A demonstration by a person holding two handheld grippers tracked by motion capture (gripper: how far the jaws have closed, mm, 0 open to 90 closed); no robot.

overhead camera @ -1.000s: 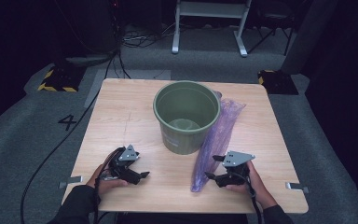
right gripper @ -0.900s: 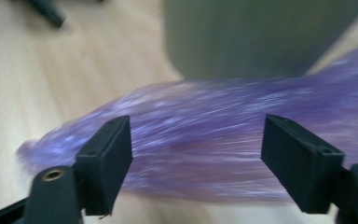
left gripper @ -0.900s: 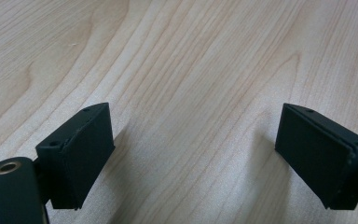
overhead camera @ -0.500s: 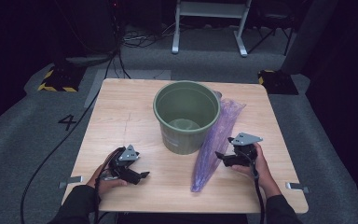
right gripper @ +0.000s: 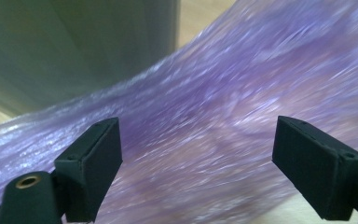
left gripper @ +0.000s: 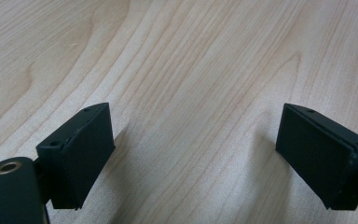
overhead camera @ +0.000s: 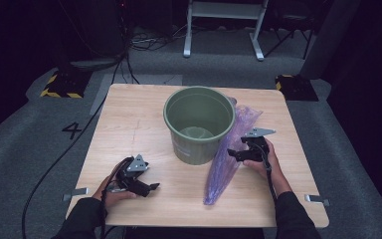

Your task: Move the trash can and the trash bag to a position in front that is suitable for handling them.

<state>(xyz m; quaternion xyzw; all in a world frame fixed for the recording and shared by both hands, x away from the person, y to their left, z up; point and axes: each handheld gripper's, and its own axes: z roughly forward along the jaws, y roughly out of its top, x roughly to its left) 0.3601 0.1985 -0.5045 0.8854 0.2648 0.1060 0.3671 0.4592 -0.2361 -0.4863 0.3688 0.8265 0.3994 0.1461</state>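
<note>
now at the purple bag, both tongs wide

my left gripper [overhead camera: 151, 187] sits low at the near edge of the wooden table [overhead camera: 129, 124], jaws wide apart with bare wood between them. farther out, my right gripper [overhead camera: 231, 154] has its jaws spread wide, having just been opening, and the long purple plastic bag [overhead camera: 229, 154] lies right in front of them; in the right gripper view the film stretches across behind both pads, pinched by neither. just beyond the right tongs, on their left, the green bucket [overhead camera: 199, 124] stands upright with the bag running along its side, touching it.
</note>
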